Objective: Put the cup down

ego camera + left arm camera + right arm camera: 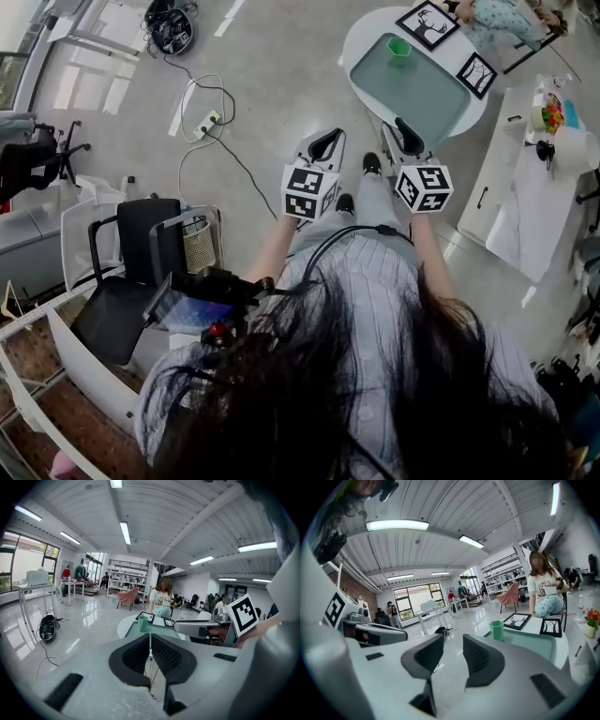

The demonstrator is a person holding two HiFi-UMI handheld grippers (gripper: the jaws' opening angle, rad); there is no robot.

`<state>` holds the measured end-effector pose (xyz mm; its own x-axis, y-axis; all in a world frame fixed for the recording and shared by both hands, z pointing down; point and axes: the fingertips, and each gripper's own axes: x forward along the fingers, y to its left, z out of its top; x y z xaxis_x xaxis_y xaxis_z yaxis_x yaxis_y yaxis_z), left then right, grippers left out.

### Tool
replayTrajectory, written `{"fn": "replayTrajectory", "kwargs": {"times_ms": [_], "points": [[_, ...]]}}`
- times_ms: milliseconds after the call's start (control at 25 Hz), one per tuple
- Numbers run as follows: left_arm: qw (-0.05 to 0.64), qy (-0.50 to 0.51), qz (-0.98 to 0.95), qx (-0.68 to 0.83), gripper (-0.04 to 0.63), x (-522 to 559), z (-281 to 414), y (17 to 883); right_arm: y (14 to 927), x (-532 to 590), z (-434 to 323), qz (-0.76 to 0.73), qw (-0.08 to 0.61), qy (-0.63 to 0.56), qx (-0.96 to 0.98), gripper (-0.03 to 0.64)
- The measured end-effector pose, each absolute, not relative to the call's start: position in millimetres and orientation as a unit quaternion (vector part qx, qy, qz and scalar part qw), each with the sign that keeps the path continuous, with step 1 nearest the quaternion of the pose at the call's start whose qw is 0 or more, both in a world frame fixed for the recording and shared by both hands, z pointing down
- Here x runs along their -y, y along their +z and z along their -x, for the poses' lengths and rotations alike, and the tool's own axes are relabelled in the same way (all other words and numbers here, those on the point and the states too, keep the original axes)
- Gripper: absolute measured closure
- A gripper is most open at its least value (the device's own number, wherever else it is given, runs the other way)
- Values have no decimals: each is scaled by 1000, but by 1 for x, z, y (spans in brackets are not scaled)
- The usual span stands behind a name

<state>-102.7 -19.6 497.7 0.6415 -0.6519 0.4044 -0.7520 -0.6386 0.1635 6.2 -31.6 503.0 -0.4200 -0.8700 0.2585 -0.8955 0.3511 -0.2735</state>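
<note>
Green in colour, the cup (399, 47) is seen standing upright on the teal tray (427, 94), which is carried by a round white table (353, 47) at 1 o'clock from the person. No contact with either tool is shown, so the placing step is judged complete; nothing of the task appears to be left beyond keeping clear of the table.

The left gripper (324, 145) is held well apart from the table, its jaws brought together with nothing between them. The right gripper (409, 137) is held beside it at 3 o'clock, its jaws parted by a moderate gap, and only floor is seen through that gap. No object is carried by either one.

Two framed deer pictures (427, 23) are laid on the table at 12 and 3 o'clock of the tray. A seated person (497, 17) is seen beyond the table at 1 o'clock.

The room is a large workshop with a polished grey floor (262, 75). A power strip (208, 122) with trailing cable is seen at 10 o'clock, and a black chair (141, 253) at 8 o'clock.
</note>
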Motion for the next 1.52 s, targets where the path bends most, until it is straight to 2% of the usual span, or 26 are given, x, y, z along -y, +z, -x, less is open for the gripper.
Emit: {"fn": "replayTrajectory", "kwargs": {"times_ms": [720, 1520], "points": [[168, 146, -910, 350, 578, -14, 73, 493, 492, -22, -2, -537, 56, 182, 822, 511], [155, 131, -899, 389, 578, -94, 36, 473, 471, -115, -22, -482, 35, 177, 857, 551]]}}
